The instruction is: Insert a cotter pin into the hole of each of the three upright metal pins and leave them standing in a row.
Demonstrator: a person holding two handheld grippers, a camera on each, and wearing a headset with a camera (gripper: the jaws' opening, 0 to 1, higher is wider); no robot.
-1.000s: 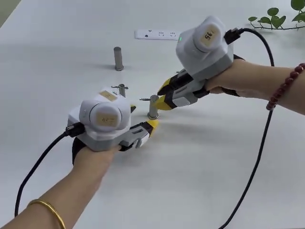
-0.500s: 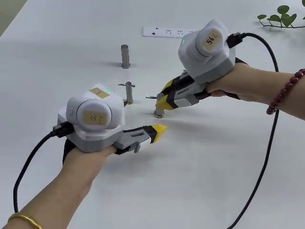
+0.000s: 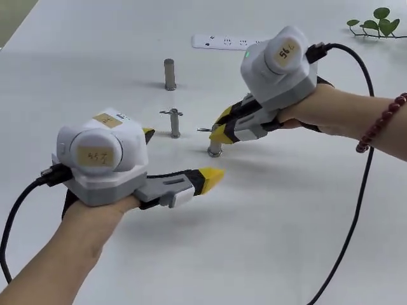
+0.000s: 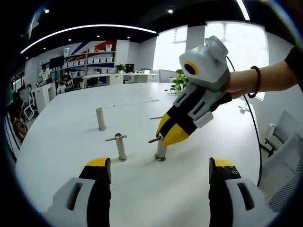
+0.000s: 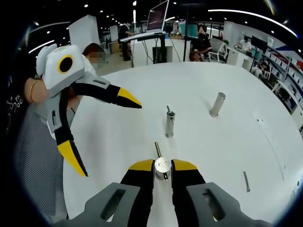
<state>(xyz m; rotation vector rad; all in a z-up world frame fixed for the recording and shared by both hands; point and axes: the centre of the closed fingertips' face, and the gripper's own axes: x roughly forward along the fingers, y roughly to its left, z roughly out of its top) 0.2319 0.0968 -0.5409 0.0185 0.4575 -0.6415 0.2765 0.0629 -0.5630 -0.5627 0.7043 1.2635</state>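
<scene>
The right gripper is clamped on the nearest metal pin, I reckon to steady it upright while its cotter pin seats. The left gripper hangs near-left, jaws wide apart and empty. 1 far pin stands bare.

Holding left gripper at 8 o'clock in head view, jaws wide apart and aimed toward 3 o'clock, with right gripper at 1 o'clock, angled down toward 8 o'clock, jaws pinched on metal pin.
</scene>
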